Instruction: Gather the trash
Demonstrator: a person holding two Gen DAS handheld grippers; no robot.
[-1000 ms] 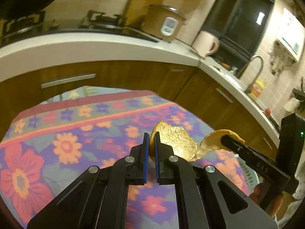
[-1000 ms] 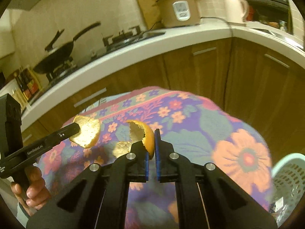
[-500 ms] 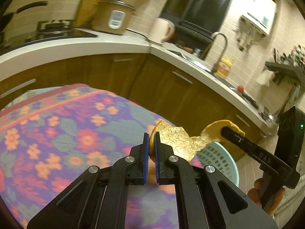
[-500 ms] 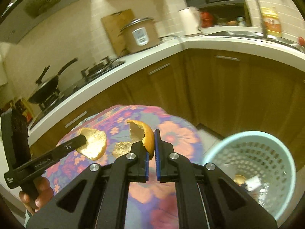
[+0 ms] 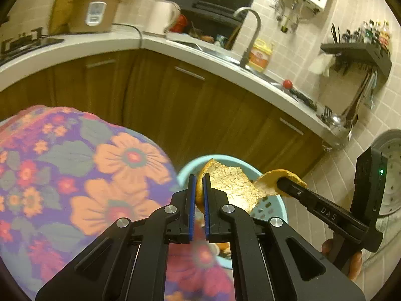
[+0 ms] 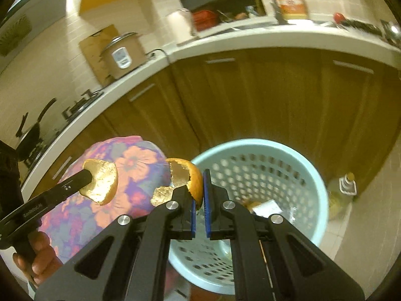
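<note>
My left gripper [image 5: 198, 183] is shut on a piece of orange peel [image 5: 233, 185], held over the near rim of the light blue perforated basket [image 5: 275, 208]. My right gripper [image 6: 198, 178] is shut on a second piece of orange peel [image 6: 185, 175], held above the basket [image 6: 263, 175], which holds some scraps [image 6: 263, 204]. In the left wrist view the right gripper [image 5: 280, 183] comes in from the right with its peel [image 5: 278, 176]. In the right wrist view the left gripper [image 6: 86, 175] comes in from the left with its peel [image 6: 102, 183].
The table with the floral cloth [image 5: 75, 175] lies to the left of the basket. Brown cabinets [image 6: 250, 100] and a white counter [image 5: 225, 62] curve behind. A bottle [image 6: 343, 190] stands on the floor right of the basket.
Both grippers have swung right, off the table and over the basket, each still holding its peel.
</note>
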